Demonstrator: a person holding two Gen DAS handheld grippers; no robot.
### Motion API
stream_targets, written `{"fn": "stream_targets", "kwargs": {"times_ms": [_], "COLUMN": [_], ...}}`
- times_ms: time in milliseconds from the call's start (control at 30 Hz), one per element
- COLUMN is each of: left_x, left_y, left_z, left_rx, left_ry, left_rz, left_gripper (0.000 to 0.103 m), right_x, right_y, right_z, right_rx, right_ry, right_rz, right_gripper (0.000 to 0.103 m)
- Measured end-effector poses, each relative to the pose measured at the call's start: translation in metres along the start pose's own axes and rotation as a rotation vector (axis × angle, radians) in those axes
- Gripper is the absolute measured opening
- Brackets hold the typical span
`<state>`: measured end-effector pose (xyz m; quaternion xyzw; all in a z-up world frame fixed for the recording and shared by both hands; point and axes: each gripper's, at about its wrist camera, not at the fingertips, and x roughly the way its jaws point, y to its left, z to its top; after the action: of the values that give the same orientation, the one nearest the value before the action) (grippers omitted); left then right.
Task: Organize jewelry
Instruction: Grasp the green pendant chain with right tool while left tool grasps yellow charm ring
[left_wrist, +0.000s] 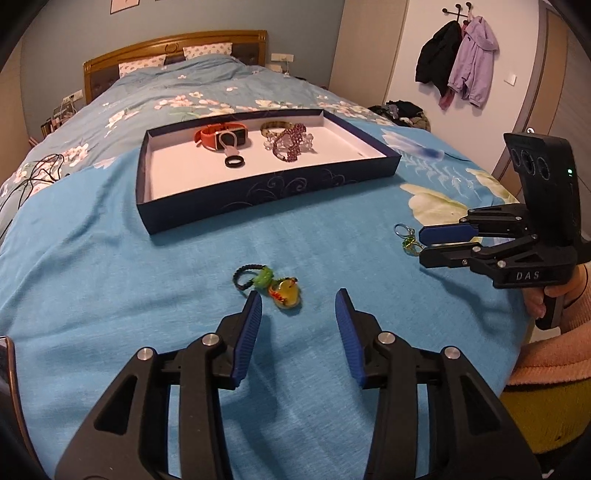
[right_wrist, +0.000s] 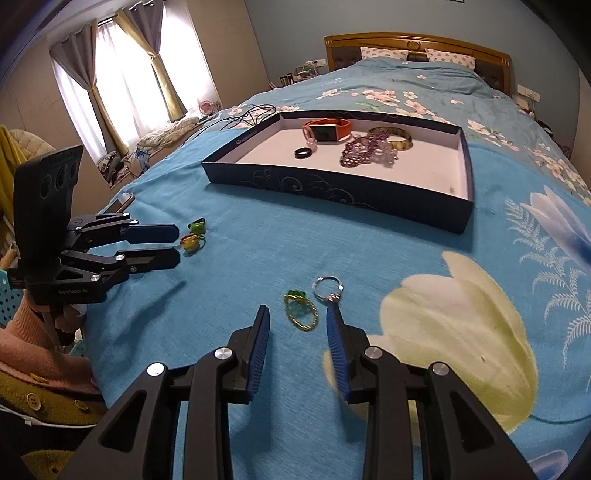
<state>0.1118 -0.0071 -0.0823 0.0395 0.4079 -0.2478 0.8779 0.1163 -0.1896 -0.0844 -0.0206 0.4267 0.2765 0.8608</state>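
A dark blue tray (left_wrist: 236, 201) (right_wrist: 332, 188) lies on the bed and holds an orange watch (left_wrist: 212, 138) (right_wrist: 325, 131), a black ring (left_wrist: 234, 161) (right_wrist: 303, 151), purple beads (left_wrist: 291, 142) (right_wrist: 356, 149) and a bangle (left_wrist: 271, 128) (right_wrist: 397, 136). My left gripper (left_wrist: 298, 308) (right_wrist: 176, 243) is open, just short of a green-and-yellow charm on a black cord (left_wrist: 275, 288) (right_wrist: 194, 236). My right gripper (right_wrist: 297, 325) (left_wrist: 421, 243) is open, with a gold chain with a green stone (right_wrist: 301, 312) (left_wrist: 410, 245) between its fingertips and a silver ring (right_wrist: 328, 286) (left_wrist: 400, 229) just beyond.
The blue floral bedspread (left_wrist: 147, 295) (right_wrist: 424, 258) covers the bed. Black cables (left_wrist: 40, 173) (right_wrist: 243, 114) lie at the left of the bed. A phone (right_wrist: 123, 201) lies at the bed's edge. Coats (left_wrist: 458, 62) hang on the wall.
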Motion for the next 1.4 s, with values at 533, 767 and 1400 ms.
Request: {"fn": "stream_targets", "kwargs": {"times_ms": [533, 767, 1400], "left_x": [0.014, 0.014, -0.006], "left_y": [0.001, 0.002, -0.004], "left_z": [0.005, 0.005, 0.009], "left_rx": [-0.025, -0.029, -0.029], "left_ry": [0.037, 0.036, -0.038], "left_rz": [0.022, 0.028, 0.0], "left_gripper": [0.027, 0.017, 0.017], "right_x": [0.008, 0.008, -0.014], "right_y": [0.014, 0.012, 0.01], "right_z": [0.004, 0.003, 0.015], "right_rx": [-0.055, -0.051, -0.009], "right_ry": [-0.01, -0.016, -0.097], "right_rz": [-0.088, -0.086, -0.03], "right_gripper": [0.015, 0.009, 0.008]}}
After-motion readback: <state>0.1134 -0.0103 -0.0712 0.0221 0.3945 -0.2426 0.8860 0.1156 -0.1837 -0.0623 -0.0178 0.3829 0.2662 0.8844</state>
